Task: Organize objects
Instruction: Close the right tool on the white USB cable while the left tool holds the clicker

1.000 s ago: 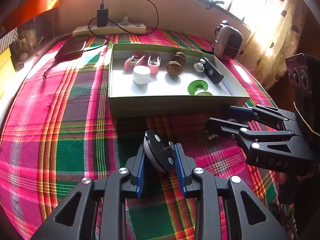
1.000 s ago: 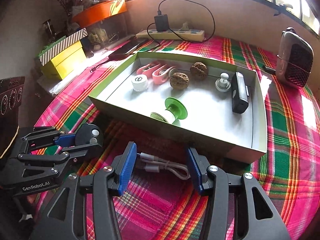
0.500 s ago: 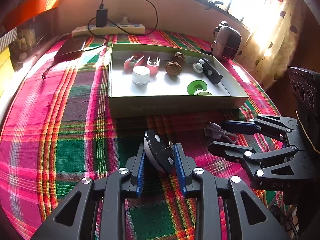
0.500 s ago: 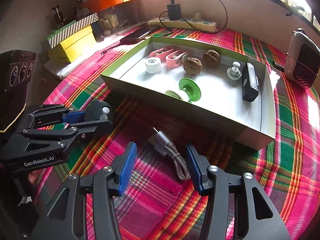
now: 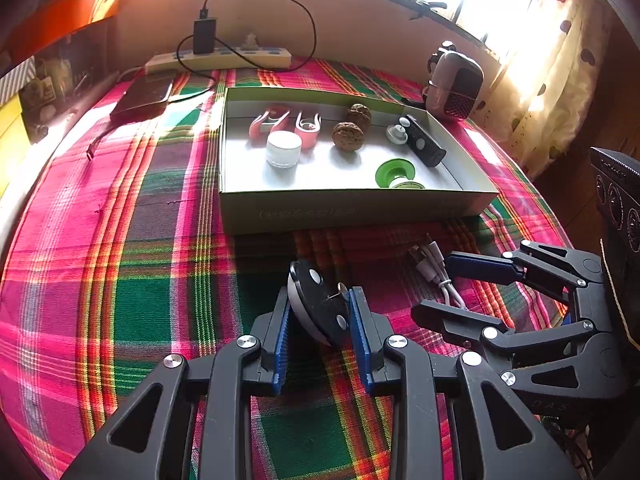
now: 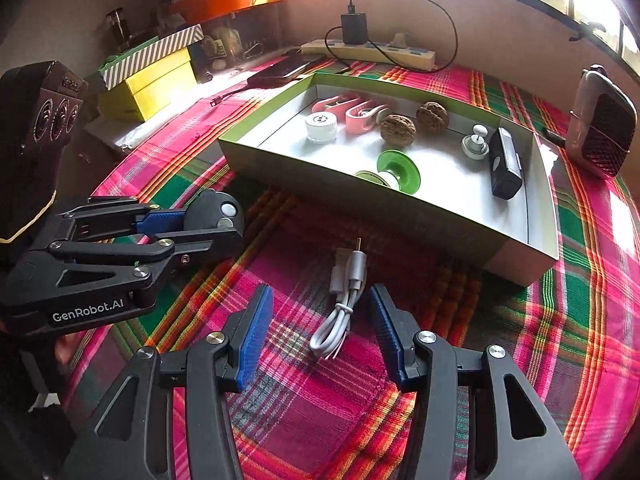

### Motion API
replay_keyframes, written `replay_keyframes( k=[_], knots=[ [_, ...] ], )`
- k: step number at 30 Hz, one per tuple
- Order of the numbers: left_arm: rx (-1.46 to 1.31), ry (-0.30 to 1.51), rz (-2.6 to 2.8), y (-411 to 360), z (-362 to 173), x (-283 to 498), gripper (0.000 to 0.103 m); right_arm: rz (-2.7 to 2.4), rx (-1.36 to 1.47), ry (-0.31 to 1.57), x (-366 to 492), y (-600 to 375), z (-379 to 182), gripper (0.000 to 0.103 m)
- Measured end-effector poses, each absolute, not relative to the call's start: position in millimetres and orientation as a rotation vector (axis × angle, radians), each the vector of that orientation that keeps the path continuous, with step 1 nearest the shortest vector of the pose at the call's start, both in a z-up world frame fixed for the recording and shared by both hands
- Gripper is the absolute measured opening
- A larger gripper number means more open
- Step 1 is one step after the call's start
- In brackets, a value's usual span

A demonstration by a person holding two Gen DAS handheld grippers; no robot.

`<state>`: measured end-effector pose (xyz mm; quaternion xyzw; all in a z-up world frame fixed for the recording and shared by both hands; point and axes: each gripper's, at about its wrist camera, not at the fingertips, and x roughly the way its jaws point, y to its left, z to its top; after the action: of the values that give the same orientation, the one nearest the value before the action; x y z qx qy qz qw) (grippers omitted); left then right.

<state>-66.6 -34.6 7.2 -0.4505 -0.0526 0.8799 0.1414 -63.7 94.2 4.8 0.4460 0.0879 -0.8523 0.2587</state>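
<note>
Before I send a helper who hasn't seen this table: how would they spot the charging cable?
Find the shallow green-edged box on the plaid cloth. Just in front of its near wall, the coiled white cable lies on the cloth, the only loose item outside the box.

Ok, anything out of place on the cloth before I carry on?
Only the coiled white USB cable: it lies loose on the plaid cloth outside the box, between the open right gripper fingers. The left gripper holds a round black disc. Nothing is spilled or visibly damaged.
</note>
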Motion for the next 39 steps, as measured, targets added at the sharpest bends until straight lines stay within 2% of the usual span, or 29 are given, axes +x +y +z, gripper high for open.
replay_keyframes(
  k=[12, 16, 24, 39],
  knots=[
    [-1.304, -0.134, 2.556, -33, 8, -65, 0.026, -2.432, 1.211, 0.277, -65, 91, 3, 0.050],
    [-1.303, -0.129, 2.560, -33, 8, -65, 0.026, -2.465, 1.220, 0.257, -66, 96, 4, 0.035],
    [-1.303, -0.087, 2.579, -29, 7, -64, 0.025, -2.486, 1.222, 0.247, -66, 100, 5, 0.018],
    [-1.309, -0.067, 2.593, -27, 7, -64, 0.025, -2.468, 1.225, 0.206, -60, 102, 6, 0.018]
  ],
)
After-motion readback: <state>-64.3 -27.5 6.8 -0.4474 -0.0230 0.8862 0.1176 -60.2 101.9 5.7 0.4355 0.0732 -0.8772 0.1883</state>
